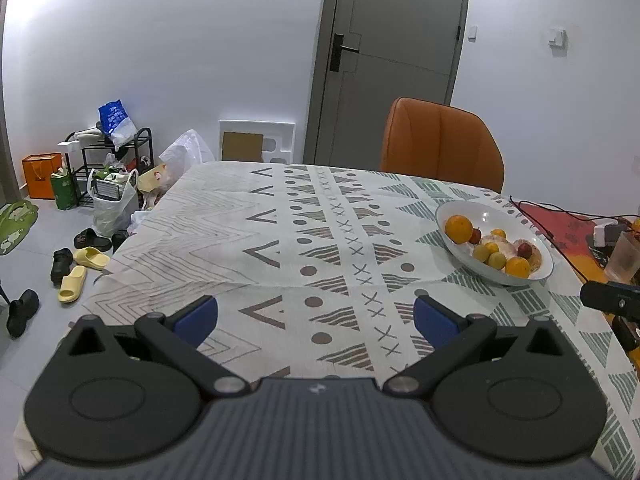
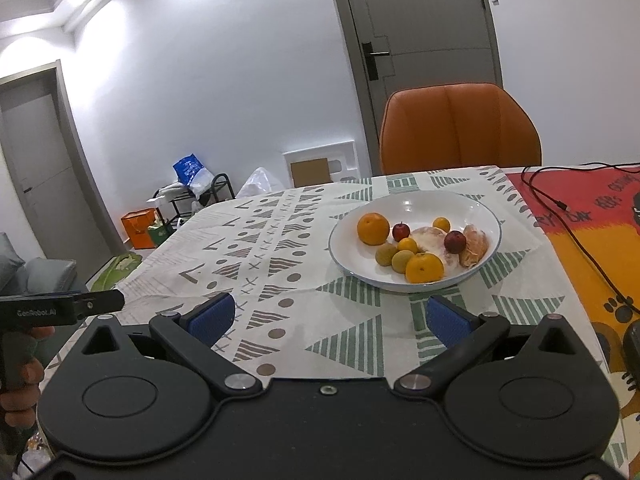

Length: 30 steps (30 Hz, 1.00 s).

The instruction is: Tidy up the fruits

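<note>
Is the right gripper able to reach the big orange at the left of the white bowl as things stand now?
Probably yes. The right gripper is open and empty, the white bowl lies just ahead of it, and only bare patterned tablecloth lies between. The big orange sits uncovered near the bowl's left rim.

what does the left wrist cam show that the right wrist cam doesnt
Only the left wrist view shows the shoes and yellow slippers on the floor and a white wall switch.

Only the right wrist view shows the second door at the left, the hand gripping the left gripper's handle, and the red and orange mat in full.

Both show the white bowl of fruit, the orange chair, the patterned tablecloth, and open blue fingers.
</note>
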Each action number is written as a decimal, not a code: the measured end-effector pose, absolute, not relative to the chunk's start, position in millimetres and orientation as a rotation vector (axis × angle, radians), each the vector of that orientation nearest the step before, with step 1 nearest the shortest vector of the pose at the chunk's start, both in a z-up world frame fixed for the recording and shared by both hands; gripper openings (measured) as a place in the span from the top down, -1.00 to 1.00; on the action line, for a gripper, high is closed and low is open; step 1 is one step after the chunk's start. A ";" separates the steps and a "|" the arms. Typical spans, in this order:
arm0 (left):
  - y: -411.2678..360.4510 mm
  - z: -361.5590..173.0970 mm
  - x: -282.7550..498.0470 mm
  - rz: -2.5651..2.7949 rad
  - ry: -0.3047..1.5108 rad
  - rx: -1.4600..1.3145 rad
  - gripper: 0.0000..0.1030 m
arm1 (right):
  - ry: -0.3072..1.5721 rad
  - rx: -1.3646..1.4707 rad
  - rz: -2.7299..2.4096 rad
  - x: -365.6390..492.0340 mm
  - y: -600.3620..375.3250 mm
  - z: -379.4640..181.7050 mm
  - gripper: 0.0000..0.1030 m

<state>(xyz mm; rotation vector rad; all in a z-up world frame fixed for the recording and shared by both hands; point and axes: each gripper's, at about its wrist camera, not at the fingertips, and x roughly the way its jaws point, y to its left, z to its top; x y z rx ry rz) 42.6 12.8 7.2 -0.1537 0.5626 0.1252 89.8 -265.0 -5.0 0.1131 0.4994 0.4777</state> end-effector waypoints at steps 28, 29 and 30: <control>19.6 11.8 37.2 0.134 0.547 -0.159 -1.00 | 0.487 0.087 0.499 86.0 -251.5 0.7 -1.00; 19.7 11.6 36.9 0.134 0.548 -0.159 -1.00 | 0.488 0.088 0.500 85.9 -251.8 0.7 -1.00; 19.9 11.4 36.7 0.136 0.548 -0.158 -1.00 | 0.488 0.088 0.499 86.0 -252.0 0.8 -1.00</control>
